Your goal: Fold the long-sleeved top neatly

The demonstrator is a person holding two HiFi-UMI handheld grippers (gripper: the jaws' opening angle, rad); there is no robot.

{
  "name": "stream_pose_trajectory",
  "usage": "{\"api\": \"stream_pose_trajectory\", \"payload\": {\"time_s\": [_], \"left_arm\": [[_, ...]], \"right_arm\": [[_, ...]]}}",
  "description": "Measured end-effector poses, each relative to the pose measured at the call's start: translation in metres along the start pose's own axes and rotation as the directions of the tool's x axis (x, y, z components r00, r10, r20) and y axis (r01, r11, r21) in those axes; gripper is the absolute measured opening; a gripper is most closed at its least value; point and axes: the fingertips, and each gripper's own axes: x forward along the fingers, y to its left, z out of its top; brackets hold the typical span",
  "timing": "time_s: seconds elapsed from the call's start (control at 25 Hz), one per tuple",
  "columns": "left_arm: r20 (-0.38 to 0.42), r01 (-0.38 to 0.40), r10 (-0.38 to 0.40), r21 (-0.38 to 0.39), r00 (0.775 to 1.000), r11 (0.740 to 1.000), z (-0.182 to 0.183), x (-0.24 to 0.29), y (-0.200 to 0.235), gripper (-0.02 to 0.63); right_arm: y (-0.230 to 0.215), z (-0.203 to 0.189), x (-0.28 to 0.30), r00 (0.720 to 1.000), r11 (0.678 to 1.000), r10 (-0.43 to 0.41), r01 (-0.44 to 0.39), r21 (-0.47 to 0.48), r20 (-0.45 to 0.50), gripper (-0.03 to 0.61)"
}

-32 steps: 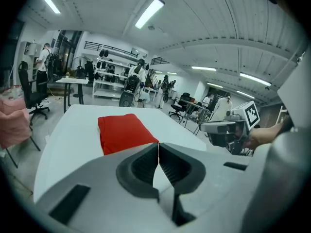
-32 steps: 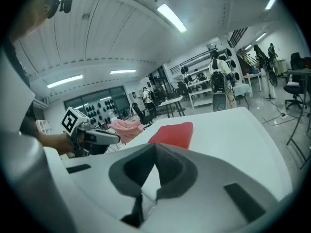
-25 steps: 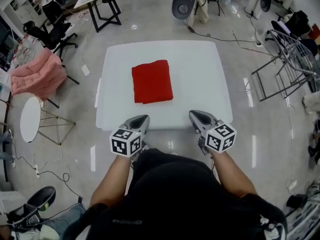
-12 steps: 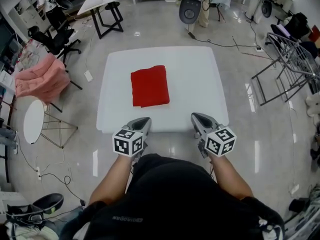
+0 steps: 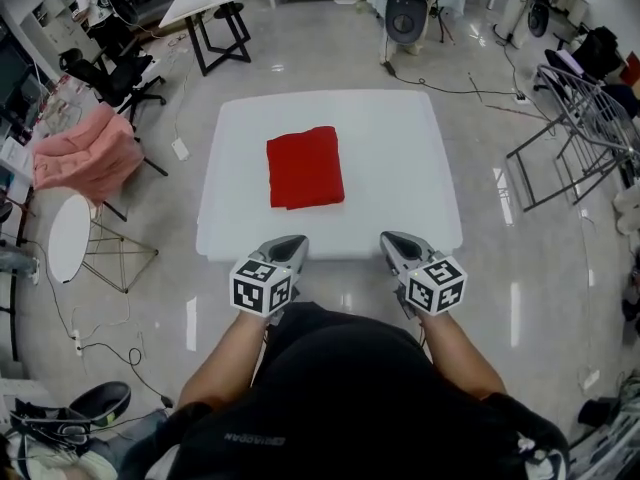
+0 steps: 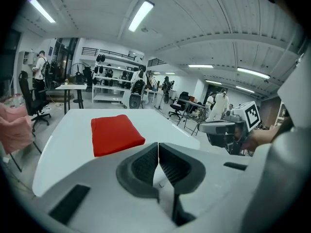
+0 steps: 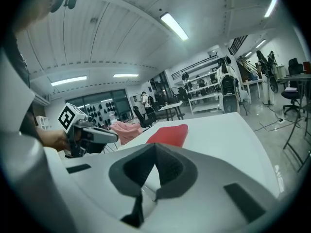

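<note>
The red long-sleeved top [image 5: 305,167] lies folded into a compact rectangle on the white table [image 5: 400,168], left of centre. It also shows in the left gripper view as the red top [image 6: 114,133] and in the right gripper view as the red top [image 7: 168,134]. My left gripper [image 5: 291,244] hovers at the table's near edge, shut and empty. My right gripper [image 5: 390,241] hangs beside it at the same edge, also shut with nothing in it. Both stand well short of the top.
A pink cloth [image 5: 82,153] drapes over a chair left of the table, with a round white stool [image 5: 68,238] near it. A metal rack [image 5: 575,128] stands to the right. Office chairs, desks and floor cables surround the table.
The head view has shifted slightly, so the table sits a little further away in the picture. My left gripper has edged forward a little; the right one has stayed put. The top lies unchanged.
</note>
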Motion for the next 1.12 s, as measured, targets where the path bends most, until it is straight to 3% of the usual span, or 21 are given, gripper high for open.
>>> {"api": "stream_pose_trajectory", "payload": {"time_s": [0.36, 1.12], "left_arm": [[0.024, -0.04, 0.04, -0.025, 0.999, 0.999, -0.002, -0.023, 0.031, 0.008], [0.048, -0.07, 0.072, -0.034, 0.996, 0.997, 0.0, -0.037, 0.036, 0.008]], "right_arm": [[0.02, -0.002, 0.017, 1.0, 1.0, 0.008, -0.008, -0.004, -0.016, 0.003], [0.031, -0.006, 0.027, 0.999, 0.999, 0.036, -0.037, -0.003, -0.041, 0.003]]}}
